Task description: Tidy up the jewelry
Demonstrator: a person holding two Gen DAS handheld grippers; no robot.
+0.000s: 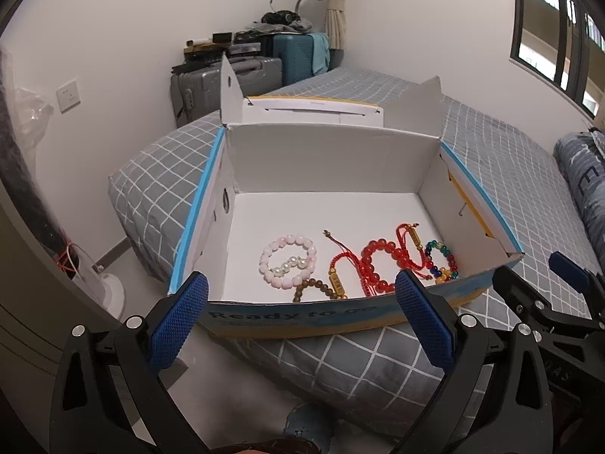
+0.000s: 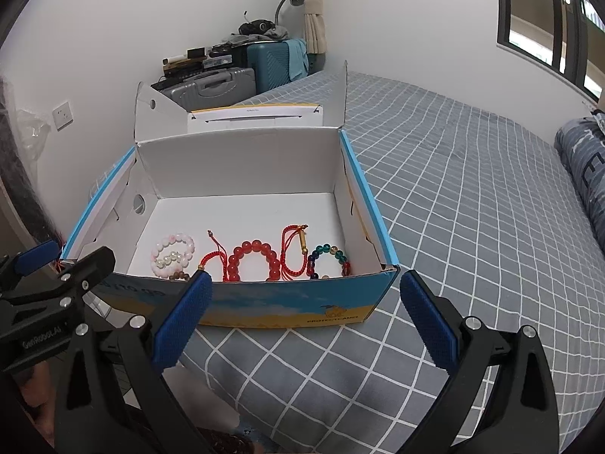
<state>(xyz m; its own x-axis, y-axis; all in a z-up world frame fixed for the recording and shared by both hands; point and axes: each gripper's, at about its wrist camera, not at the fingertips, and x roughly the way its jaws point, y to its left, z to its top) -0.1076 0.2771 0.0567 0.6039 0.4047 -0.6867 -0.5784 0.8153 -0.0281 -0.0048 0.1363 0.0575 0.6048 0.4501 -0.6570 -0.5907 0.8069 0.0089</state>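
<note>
Bracelets [image 1: 363, 265] inside open cardboard box [image 1: 325, 151]

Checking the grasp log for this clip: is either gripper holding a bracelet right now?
No, the left gripper and right gripper are both open and empty outside the box, with the bracelets lying inside.

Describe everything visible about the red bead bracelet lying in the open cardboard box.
The red bead bracelet is a closed loop of large, glossy, translucent round beads that look like glass or stone. It lies flat on the white floor of the open cardboard box, close to the front wall, which hides its lowest beads in the right wrist view. Red woven cord bracelets lie against it on both sides; whether they overlap it is unclear. Neither open gripper touches it.
</note>
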